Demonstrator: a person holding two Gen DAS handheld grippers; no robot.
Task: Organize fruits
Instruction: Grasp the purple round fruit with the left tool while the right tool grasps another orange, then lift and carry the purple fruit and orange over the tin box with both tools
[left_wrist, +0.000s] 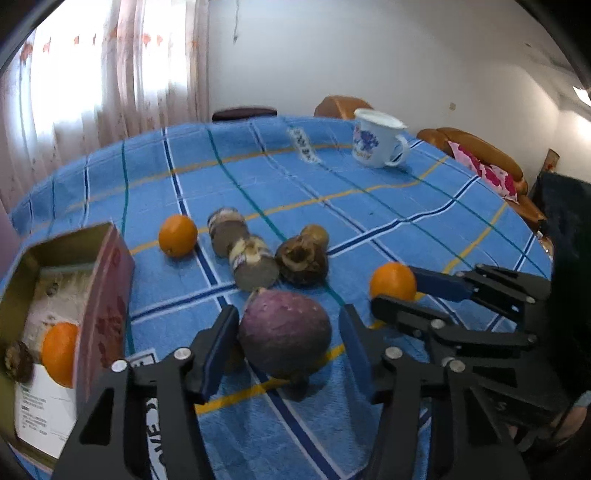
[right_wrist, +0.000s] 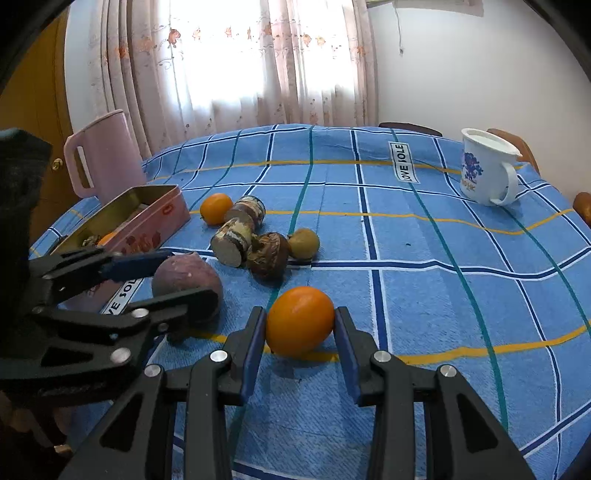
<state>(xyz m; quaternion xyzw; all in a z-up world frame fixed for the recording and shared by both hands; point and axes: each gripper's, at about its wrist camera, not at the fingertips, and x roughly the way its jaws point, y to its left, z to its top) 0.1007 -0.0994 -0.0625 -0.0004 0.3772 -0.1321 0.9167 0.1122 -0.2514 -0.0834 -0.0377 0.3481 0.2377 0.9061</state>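
A round purple fruit (left_wrist: 284, 332) lies on the blue checked cloth between the fingers of my left gripper (left_wrist: 288, 310). Its left pad sits at the fruit's side and a narrow gap shows at the right pad, so it stands open. From the right wrist view the left gripper (right_wrist: 188, 275) straddles the same fruit (right_wrist: 184, 277). My right gripper (right_wrist: 300, 312) is shut on a small orange (right_wrist: 300, 321), both pads against its sides; the left wrist view shows this too (left_wrist: 393, 280). A pink tin box (left_wrist: 103, 295) at the left holds an orange (left_wrist: 61, 352) and a brown fruit (left_wrist: 18, 360).
Another orange (left_wrist: 178, 235), two cut brown cylinders (left_wrist: 243, 254), a dark brown fruit (left_wrist: 301, 262) and a small yellowish one (left_wrist: 316, 234) lie mid-table. A white mug (left_wrist: 376, 138) stands far right, a pink pitcher (right_wrist: 105, 155) behind the tin. Chairs ring the table's far edge.
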